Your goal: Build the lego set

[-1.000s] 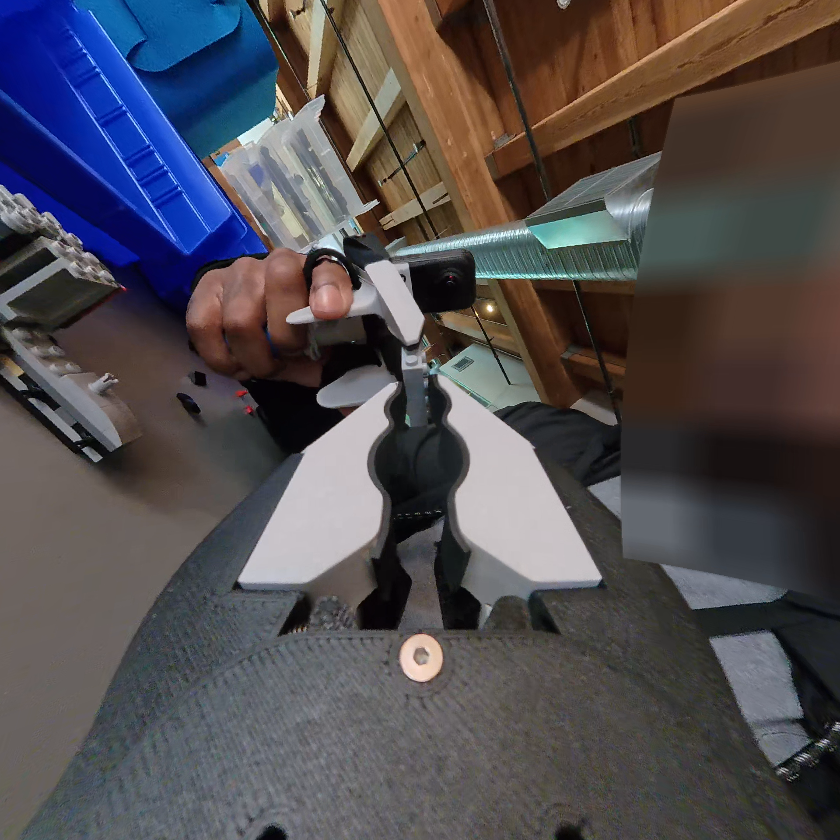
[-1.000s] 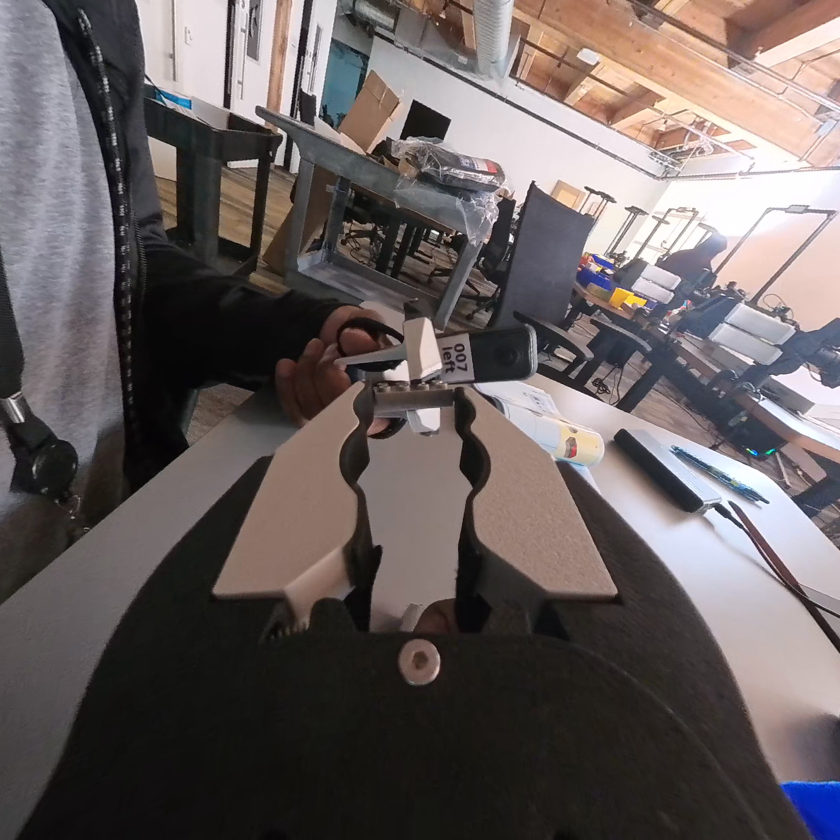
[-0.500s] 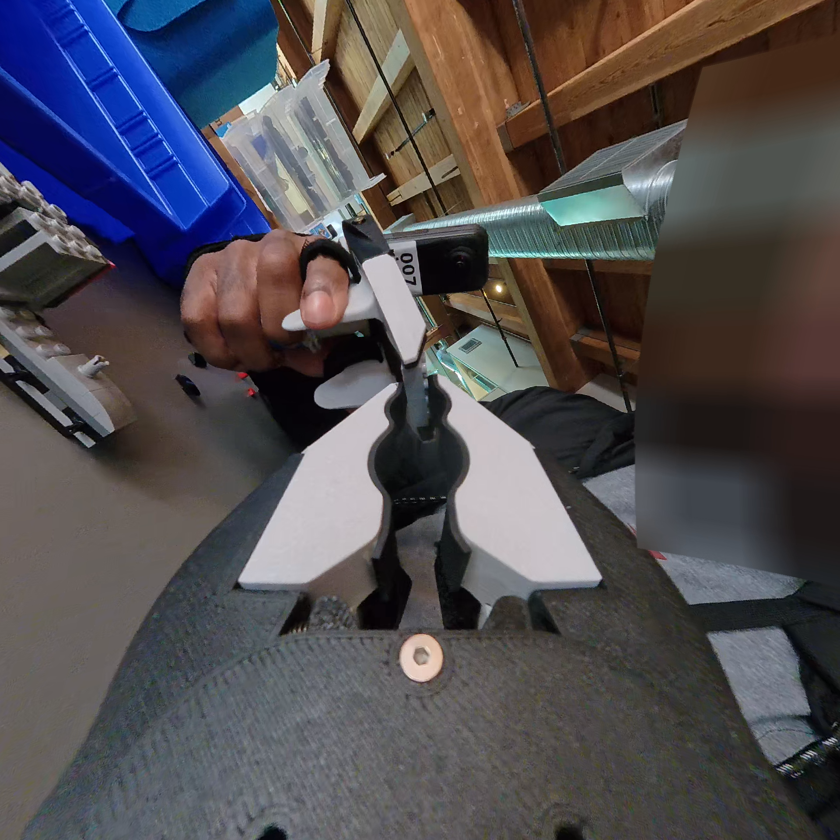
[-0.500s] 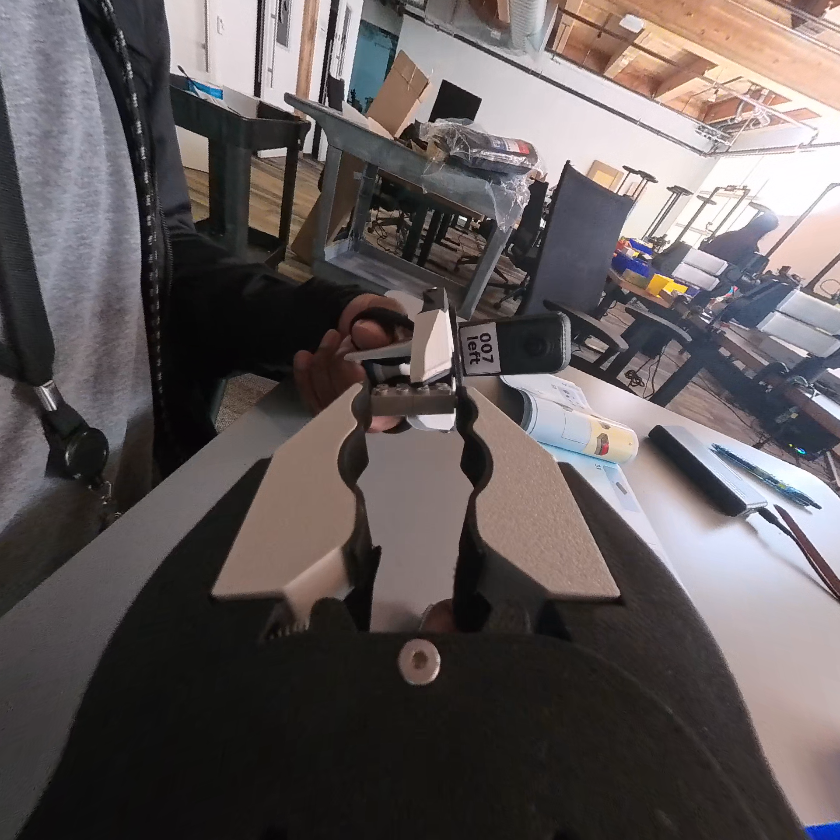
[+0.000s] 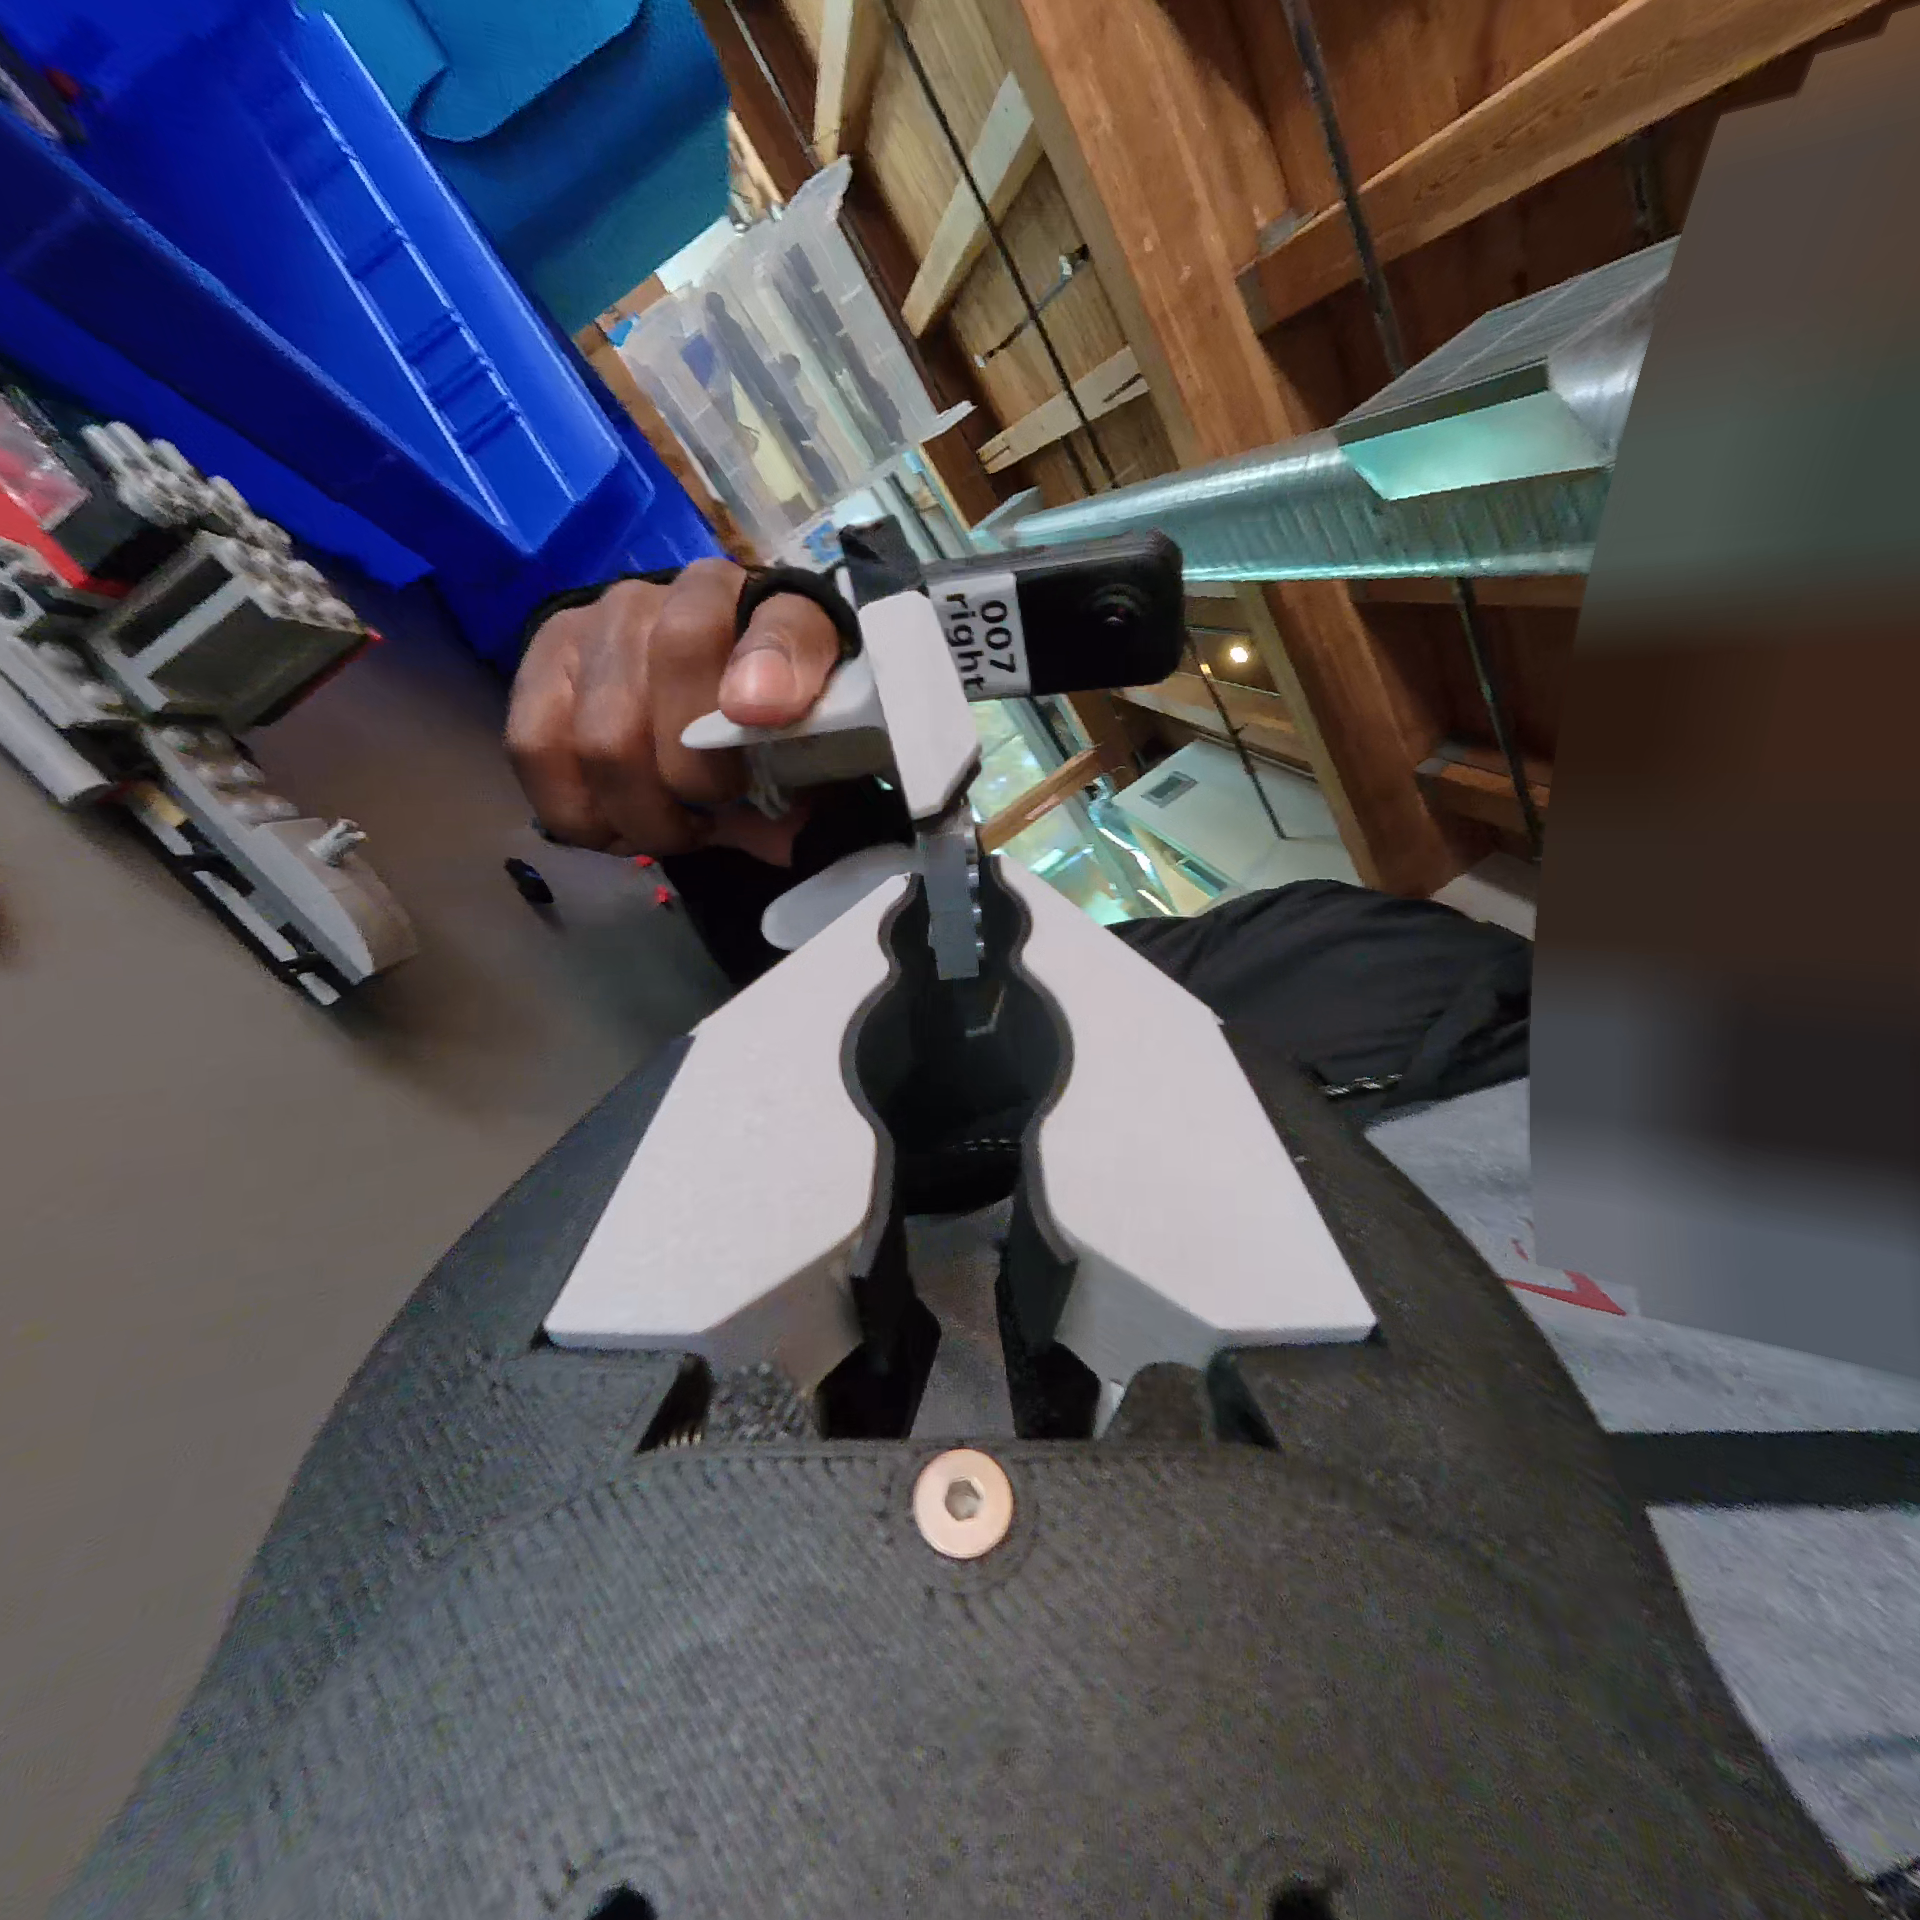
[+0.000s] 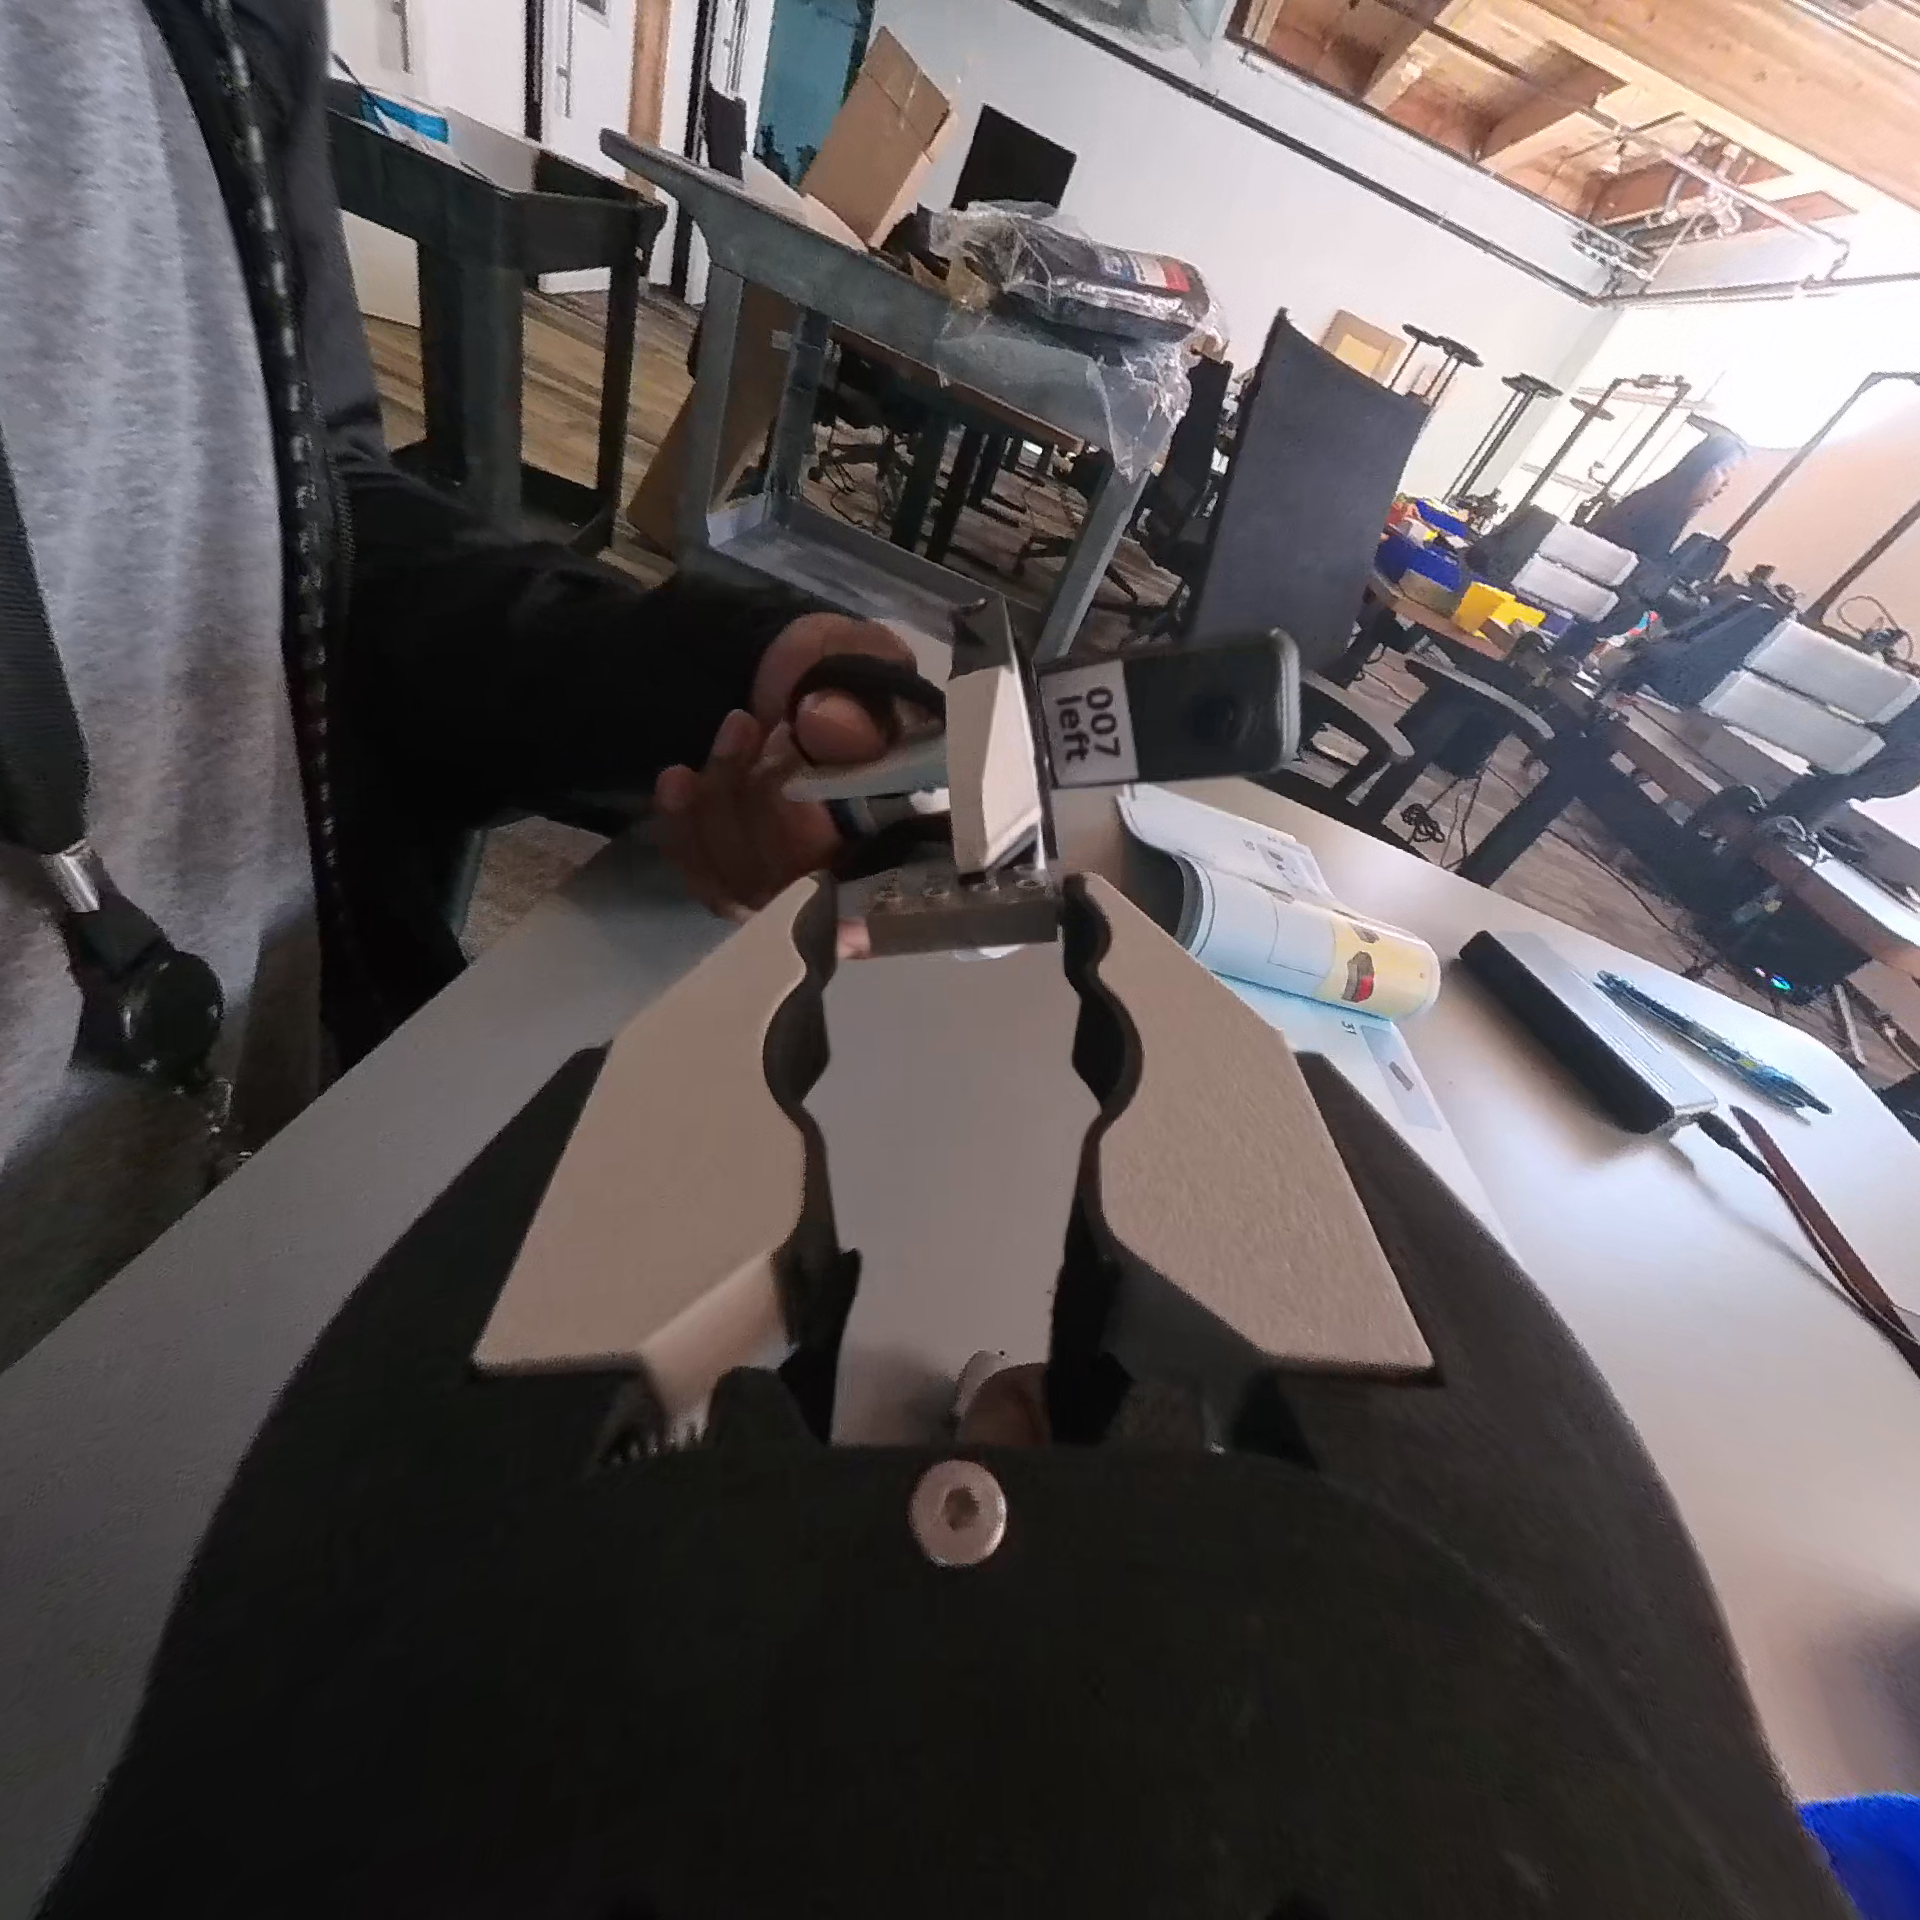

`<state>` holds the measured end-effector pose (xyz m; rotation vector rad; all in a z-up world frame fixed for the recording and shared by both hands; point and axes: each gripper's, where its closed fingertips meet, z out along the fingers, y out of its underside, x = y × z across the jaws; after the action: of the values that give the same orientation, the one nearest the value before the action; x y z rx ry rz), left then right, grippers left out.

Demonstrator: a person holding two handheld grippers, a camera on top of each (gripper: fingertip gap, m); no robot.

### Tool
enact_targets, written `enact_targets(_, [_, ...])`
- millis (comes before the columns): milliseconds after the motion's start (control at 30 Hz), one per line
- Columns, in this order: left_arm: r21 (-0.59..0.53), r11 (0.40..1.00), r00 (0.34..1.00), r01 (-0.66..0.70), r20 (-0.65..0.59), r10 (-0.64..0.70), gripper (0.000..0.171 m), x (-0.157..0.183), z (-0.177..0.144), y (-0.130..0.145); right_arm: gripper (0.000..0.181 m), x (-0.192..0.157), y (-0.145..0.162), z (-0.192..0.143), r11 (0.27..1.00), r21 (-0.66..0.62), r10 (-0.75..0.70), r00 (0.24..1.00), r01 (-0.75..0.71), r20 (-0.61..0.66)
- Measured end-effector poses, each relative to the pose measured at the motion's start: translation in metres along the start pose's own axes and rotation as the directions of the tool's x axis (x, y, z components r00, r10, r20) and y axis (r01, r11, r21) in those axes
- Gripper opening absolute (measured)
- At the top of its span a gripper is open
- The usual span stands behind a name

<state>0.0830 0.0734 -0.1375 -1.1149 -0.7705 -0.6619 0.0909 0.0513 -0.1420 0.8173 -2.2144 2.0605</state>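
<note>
Each wrist camera looks along its claw, close up; they seemingly face each other, sharing the grey brick [image 6: 951, 920] above the bench [image 6: 1621, 1247].

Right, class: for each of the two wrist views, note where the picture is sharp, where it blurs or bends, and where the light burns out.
Left wrist view: grey lego plate at the jaws sharp, blue bin and half-built lego model smeared, wooden beams bowed by the wide lens. Right wrist view: grey lego plate crisp, table edge streaked, far windows washed out white, instruction booklet readable in outline only.
</note>
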Motion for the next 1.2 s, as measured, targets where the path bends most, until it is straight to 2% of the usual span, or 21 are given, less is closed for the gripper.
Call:
enact_targets(100, [0.029,0.999,0.998,-0.017,0.064,0.015,0.011,-0.006,-0.005,-0.006,0.05,0.006,0.003,-0.001,0.999,-0.045,-0.026,0.998,0.023,-0.057])
enact_targets(267, [0.198,0.98,0.98,-0.008,0.198,-0.032,0.011,-0.028,-0.036,-0.034,0.048,0.034,0.014,-0.01,0.992,-0.109,0.04,0.978,-0.063,-0.205])
enact_targets(467, [0.471,0.882,0.946,-0.016,0.292,-0.138,0.011,-0.049,-0.089,-0.07,0.043,0.059,0.033,-0.015,0.956,-0.178,0.164,0.928,-0.232,-0.334])
enact_targets(533, [0.515,0.857,0.943,-0.027,0.297,-0.148,0.01,-0.049,-0.103,-0.077,0.041,0.062,0.038,-0.014,0.939,-0.185,0.211,0.912,-0.289,-0.35])
enact_targets(767, [0.542,0.837,0.936,-0.08,0.33,-0.125,0.01,-0.044,-0.136,-0.087,0.035,0.06,0.047,-0.01,0.91,-0.198,0.286,0.898,-0.364,-0.334])
enact_targets(1033, [0.499,0.863,0.934,-0.084,0.341,-0.106,0.01,-0.047,-0.129,-0.084,0.032,0.075,0.061,-0.006,0.896,-0.186,0.319,0.876,-0.403,-0.362])
enact_targets(1200, [0.516,0.854,0.946,-0.058,0.303,-0.119,0.01,-0.045,-0.131,-0.085,0.032,0.079,0.065,-0.007,0.886,-0.184,0.336,0.863,-0.426,-0.379])
